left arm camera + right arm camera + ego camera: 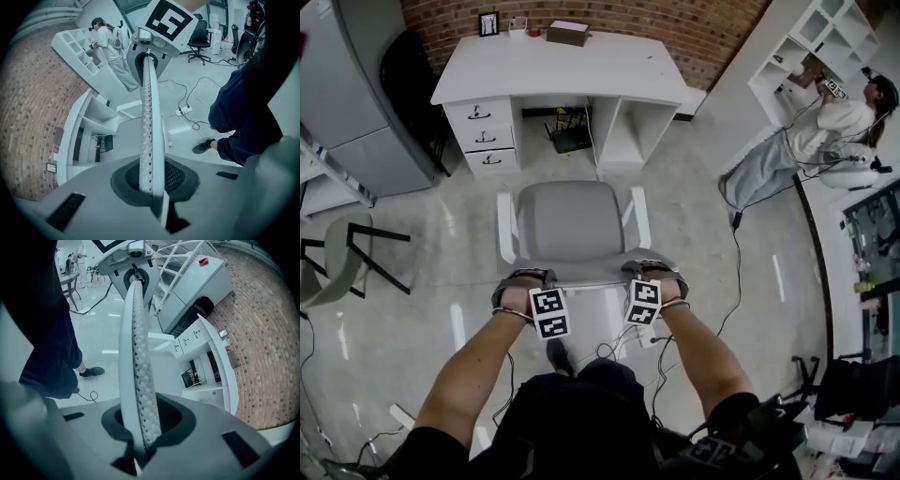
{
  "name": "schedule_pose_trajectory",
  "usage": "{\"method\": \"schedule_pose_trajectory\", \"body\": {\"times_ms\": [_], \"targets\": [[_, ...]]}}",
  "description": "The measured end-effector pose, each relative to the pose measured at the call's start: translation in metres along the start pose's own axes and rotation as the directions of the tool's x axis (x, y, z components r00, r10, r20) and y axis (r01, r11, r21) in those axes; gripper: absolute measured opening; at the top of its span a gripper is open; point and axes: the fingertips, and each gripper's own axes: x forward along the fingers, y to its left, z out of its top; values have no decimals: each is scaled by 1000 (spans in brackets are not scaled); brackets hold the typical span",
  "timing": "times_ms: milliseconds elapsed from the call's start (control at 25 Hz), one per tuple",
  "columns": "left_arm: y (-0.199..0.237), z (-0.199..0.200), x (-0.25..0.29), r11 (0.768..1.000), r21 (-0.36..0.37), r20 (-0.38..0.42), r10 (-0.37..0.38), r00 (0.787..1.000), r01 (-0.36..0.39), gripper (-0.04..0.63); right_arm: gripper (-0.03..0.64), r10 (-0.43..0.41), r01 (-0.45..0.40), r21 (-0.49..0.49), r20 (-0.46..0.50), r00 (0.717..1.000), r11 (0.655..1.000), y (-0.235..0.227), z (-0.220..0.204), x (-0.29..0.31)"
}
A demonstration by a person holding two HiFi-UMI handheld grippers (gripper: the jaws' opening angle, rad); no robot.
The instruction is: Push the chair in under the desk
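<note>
A chair [572, 220] with a grey seat and white armrests stands on the floor in front of the white desk [558, 66], facing its knee space. Its perforated white backrest [146, 122] is nearest me. My left gripper [525, 281] is shut on the left part of the backrest's top edge. My right gripper [652, 274] is shut on the right part. In the left gripper view the edge runs from my left gripper [152, 183] up to the right gripper [148, 58]. The right gripper view shows the backrest [136, 357] clamped in my right gripper [145, 427].
The desk has drawers [485, 138] on its left and a black object [570, 136] in the knee space. A person [825, 131] works at white shelves [825, 37] at right. A cable [736, 272] lies right of the chair. A folding chair [337, 258] stands left.
</note>
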Motion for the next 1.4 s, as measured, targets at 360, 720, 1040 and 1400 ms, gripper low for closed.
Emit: {"method": "schedule_pose_trajectory", "body": {"times_ms": [360, 720, 1040, 1400], "targets": [[22, -10, 9, 999, -16, 1, -33, 999, 33, 26, 61, -11, 11, -14, -11, 1000, 1000, -22, 6, 11], [40, -12, 16, 1000, -12, -15, 4, 1000, -5, 14, 52, 5, -5, -33, -10, 1000, 999, -40, 5, 21], [66, -22, 28, 1000, -25, -50, -11, 999, 9, 14, 47, -4, 4, -37, -8, 1000, 999, -64, 11, 34], [100, -24, 47, 998, -57, -84, -18, 996, 14, 14, 41, 22, -22, -56, -6, 1000, 998, -97, 6, 53]]}}
